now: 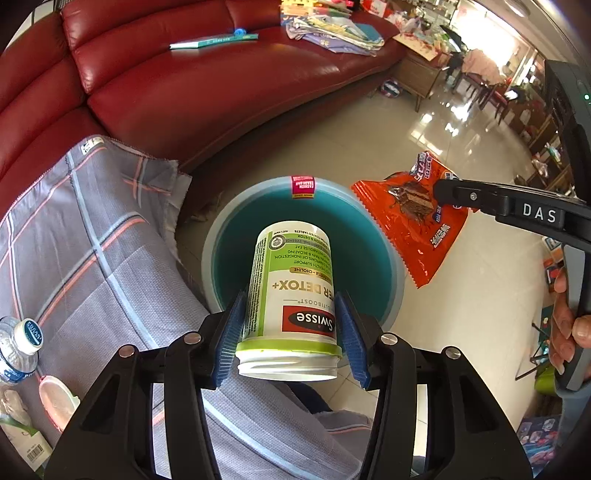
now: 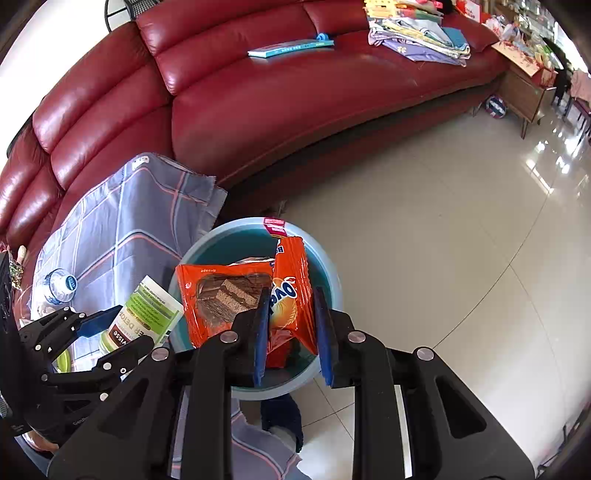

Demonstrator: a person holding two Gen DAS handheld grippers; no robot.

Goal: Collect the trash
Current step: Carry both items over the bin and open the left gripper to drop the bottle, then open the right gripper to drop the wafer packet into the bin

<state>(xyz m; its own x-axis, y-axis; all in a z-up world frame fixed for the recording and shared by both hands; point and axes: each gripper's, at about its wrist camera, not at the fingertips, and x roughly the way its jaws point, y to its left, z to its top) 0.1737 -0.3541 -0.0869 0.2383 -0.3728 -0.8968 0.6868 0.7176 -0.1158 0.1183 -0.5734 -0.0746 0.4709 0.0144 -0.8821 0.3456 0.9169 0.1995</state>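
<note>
**Op:** I take the teal bin (image 1: 364, 236) on the tiled floor (image 1: 461, 317) as my landmark. My left gripper (image 1: 291, 336) is clamped on a white and green supplement bottle (image 1: 295, 288); both blue pads (image 1: 232, 339) press its sides near the neck. The bottle is upside down in the left wrist view, its open threaded mouth toward the camera, its base over the bin's opening.

**Obs:** And the right side?

**Op:** My right gripper (image 2: 291, 332) is closed on an orange snack wrapper (image 2: 291, 295). The foil is pinched between the blue pads (image 2: 325, 332), and the wrapper hangs over the bin (image 2: 332, 280) in the right wrist view. From the left wrist view the same wrapper (image 1: 406, 221) sits just right of the bin's rim, the right gripper's finger (image 1: 472, 195) on it.

**Obs:** Inside the bin?

**Op:** I can't tell; the held items cover most of the interior. A pink label (image 1: 303, 186) hangs on the far rim.

**Obs:** Surroundings?

**Op:** Left of the bin, a grey plaid cloth (image 1: 92, 258) covers a surface, with a small water bottle (image 1: 20, 347) on it. Behind the bin runs a red leather sofa (image 1: 184, 92), carrying a teal book (image 1: 212, 40) and a pile of folded clothes (image 1: 332, 29).
</note>
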